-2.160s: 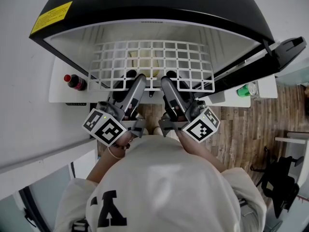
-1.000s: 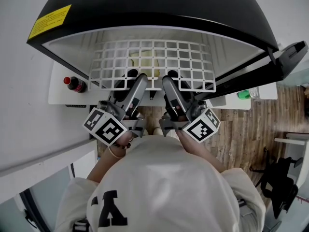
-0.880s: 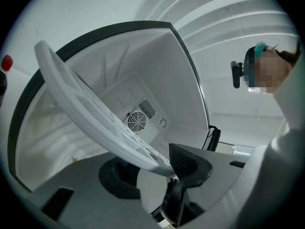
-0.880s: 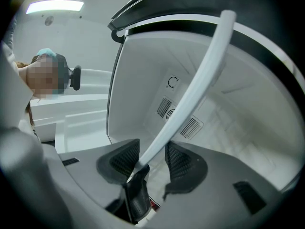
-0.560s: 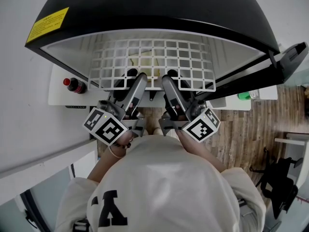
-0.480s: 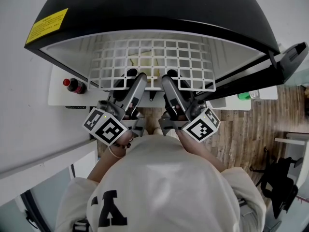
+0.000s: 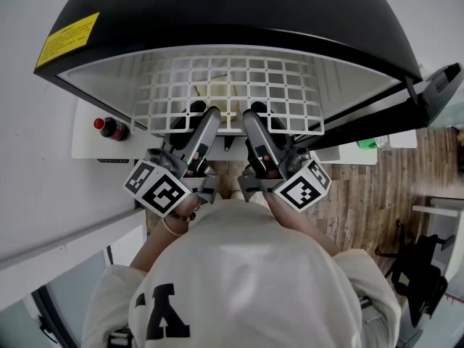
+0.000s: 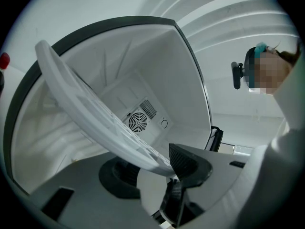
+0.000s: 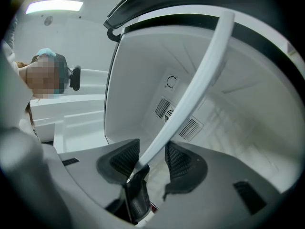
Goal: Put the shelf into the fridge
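A dark bottle with a red cap (image 7: 109, 127) sits at the left. At the right, a small green object (image 7: 370, 143) sits near wood plank flooring (image 7: 377, 194).

We note: shelf (image 7: 228, 93) white, square-grid lattice, ahead of left tool (image 7: 205, 116) and right tool (image 7: 251, 114); fridge (image 7: 217, 13) black outside, white inside; yellow label (image 7: 71, 30) left of left tool; cubes (image 7: 159, 188) black-white square markers; pads (image 9: 178, 163) black, cross-hatched; right of right tool, floor (image 7: 377, 187) brown wood planks.
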A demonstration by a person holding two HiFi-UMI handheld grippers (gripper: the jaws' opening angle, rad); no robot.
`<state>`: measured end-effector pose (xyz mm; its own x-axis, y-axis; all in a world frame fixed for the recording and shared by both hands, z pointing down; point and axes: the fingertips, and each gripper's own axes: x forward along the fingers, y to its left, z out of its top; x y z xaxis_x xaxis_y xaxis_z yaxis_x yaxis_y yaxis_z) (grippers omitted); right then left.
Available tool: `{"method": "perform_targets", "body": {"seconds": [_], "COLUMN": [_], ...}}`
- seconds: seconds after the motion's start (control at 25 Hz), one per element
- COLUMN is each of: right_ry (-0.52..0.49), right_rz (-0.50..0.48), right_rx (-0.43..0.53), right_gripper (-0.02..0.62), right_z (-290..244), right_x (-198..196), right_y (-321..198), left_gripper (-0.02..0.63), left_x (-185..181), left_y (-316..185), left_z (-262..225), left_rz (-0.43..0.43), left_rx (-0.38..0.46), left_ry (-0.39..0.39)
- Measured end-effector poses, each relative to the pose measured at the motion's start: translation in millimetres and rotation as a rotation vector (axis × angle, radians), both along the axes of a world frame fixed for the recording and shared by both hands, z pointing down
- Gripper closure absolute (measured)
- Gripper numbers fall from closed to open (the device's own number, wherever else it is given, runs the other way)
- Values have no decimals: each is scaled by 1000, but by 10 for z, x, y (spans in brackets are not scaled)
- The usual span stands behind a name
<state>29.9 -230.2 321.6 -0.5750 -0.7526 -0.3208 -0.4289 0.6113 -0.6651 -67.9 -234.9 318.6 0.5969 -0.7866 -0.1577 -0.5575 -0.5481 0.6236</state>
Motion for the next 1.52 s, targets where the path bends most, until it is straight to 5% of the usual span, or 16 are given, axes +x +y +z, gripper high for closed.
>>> {"method": "perform_targets", "body": {"seconds": [1.52], "right_ry": [-12], "right_rz": [1], "right_rx": [-2], "right_gripper": [414], "right_z": [-10], "right_x": [-4], "right_y": [-105], "left_gripper": [422], "left_x": [-5], "left_y": [-98], "left_z": [-7], "left_rz": [3], "left_rx": [-3], "left_ry": [5]}}
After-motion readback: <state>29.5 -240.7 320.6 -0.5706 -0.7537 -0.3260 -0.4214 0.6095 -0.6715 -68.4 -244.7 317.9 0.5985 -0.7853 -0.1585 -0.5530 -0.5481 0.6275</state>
